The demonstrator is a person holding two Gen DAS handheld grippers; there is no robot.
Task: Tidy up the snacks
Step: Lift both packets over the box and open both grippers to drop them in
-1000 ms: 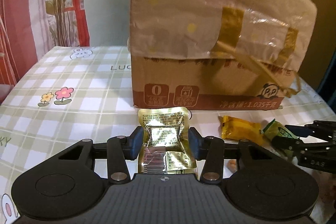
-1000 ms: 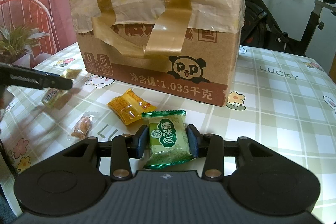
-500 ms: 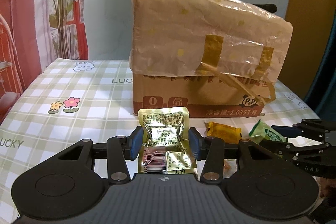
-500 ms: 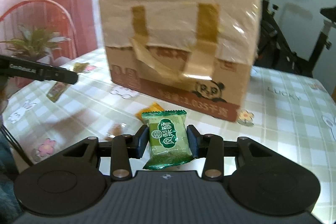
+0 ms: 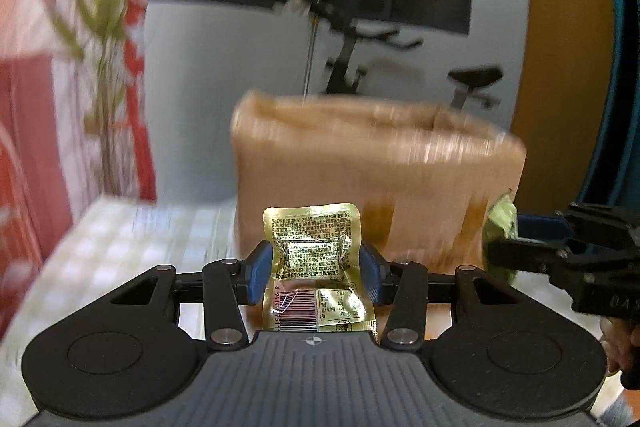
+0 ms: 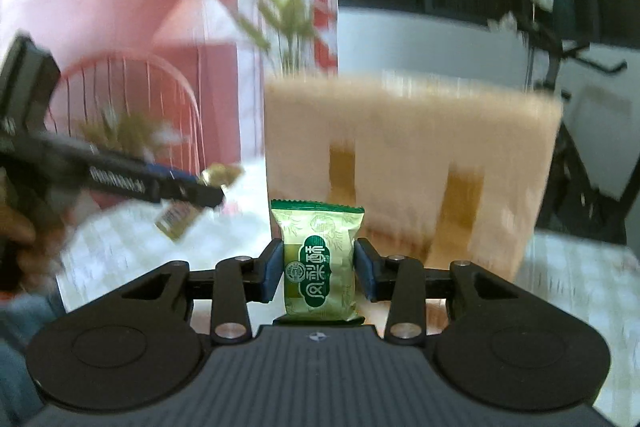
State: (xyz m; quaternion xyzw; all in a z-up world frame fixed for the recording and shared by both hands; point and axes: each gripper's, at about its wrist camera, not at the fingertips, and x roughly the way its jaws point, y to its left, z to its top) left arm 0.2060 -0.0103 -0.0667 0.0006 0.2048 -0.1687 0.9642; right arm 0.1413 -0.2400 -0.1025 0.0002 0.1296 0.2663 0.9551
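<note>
Two packets have risen since a second ago: both grippers now ride near the rim of the plastic-lined carton (image 5: 376, 179), so a drop inside looks imminent. Left gripper (image 5: 312, 273) pinches the gold foil sachet (image 5: 316, 267), barcode showing. Right gripper (image 6: 318, 267) clamps the green pastry packet (image 6: 318, 259), upright, uncrushed.

Heavy motion blur is smearing the box (image 5: 376, 179) and checked tablecloth (image 5: 120, 239) in both views, while the gold packet (image 5: 316, 267) and green packet (image 6: 318, 263) are staying sharp. Soft, dim indoor light is glinting off the gold foil, and fisheye distortion is bending the edges.
</note>
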